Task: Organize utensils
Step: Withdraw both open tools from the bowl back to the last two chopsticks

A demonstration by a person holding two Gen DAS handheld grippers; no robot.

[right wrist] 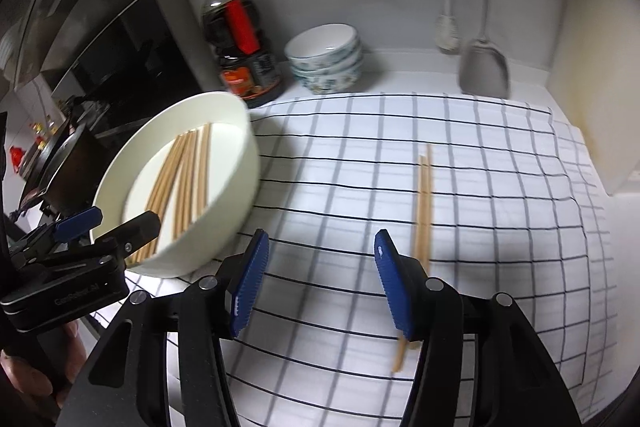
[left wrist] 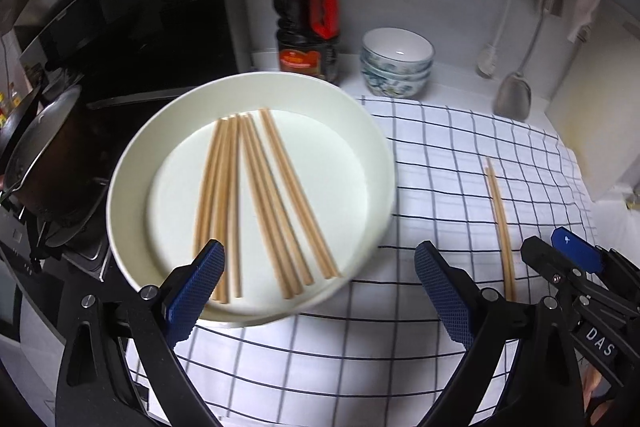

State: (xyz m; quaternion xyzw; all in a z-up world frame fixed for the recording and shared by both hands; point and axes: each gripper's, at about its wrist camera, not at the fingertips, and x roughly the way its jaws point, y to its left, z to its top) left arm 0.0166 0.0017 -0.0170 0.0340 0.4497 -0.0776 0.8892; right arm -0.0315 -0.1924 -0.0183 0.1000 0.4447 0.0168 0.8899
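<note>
A white bowl [left wrist: 132, 163] holds several wooden chopsticks [left wrist: 256, 195] and rests on the left edge of a checked cloth [left wrist: 440, 155]. One pair of chopsticks [left wrist: 500, 219] lies on the cloth to the right. My left gripper [left wrist: 324, 287] is open wide over the bowl's near rim, with nothing between its pads. In the right wrist view my right gripper [right wrist: 322, 285] stands open above the cloth, holding nothing. The loose pair [right wrist: 423, 203] runs just outside its right finger [right wrist: 394, 287]. The bowl [right wrist: 236, 195] and the left gripper [right wrist: 120, 221] sit at the left.
A dark sauce bottle [left wrist: 308, 15] and stacked patterned bowls [left wrist: 396, 67] stand at the back wall. A spatula [left wrist: 514, 95] and a brush hang there. A pot [left wrist: 44, 147] sits on the stove at left. A pale board [left wrist: 600, 107] leans at right.
</note>
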